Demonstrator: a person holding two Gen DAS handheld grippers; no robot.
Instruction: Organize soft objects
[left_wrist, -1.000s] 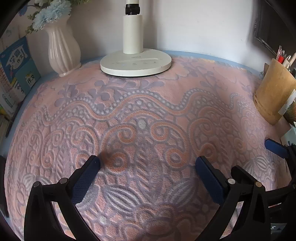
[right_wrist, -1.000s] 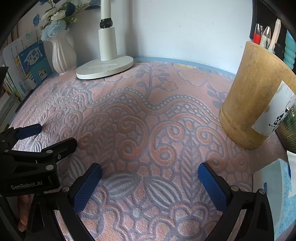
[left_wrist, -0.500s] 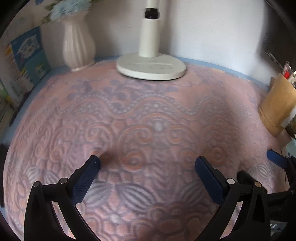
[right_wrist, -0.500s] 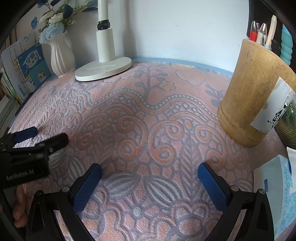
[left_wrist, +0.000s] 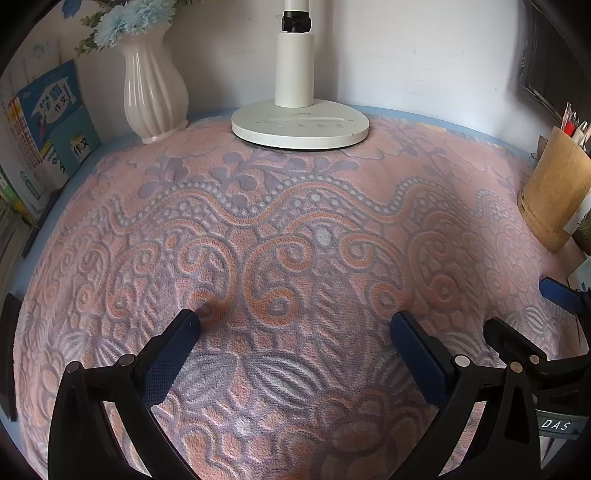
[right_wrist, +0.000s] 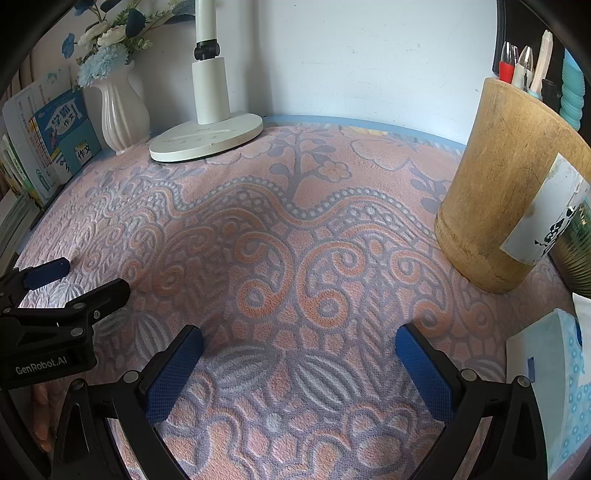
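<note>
A: Nearest the cameras, what do you see?

B: Both tongs gape wide with nothing between the blue pads. The left gripper (left_wrist: 295, 325) and the right gripper (right_wrist: 299, 339) hang low over the towel (left_wrist: 295, 229), side by side. I cannot tell whether any fingertip touches the pile.

A: And the towel is the soft thing?

B: Yes. It lies spread flat over nearly the whole desk, a plush terry cloth in pink, with raised orange scrolls, grey-lilac leaves and a wavy dotted band across the middle. Its near edge is cut off by both views.

A: What sits at the sides?

B: To the right, a tissue pack (right_wrist: 554, 398) with blue dots, half out of view. Past it stands a round wooden pen holder (right_wrist: 506, 192), matte and rough-grained, with a white paper label; pens poke from the top. A ribbed metal can beside it is mostly hidden.

A: Farther back?

B: A white lamp base (left_wrist: 300, 125), smooth and oval, rests on the towel's far part, with its column rising out of view. Left of it is a glossy fluted white vase (left_wrist: 153, 92) holding pale blue flowers. Books (left_wrist: 51, 122) lean in the left corner, spines blurred. Behind them is a plain white wall (right_wrist: 369, 55), and a blue strip of desk (right_wrist: 369, 123) shows beyond the cloth.
</note>
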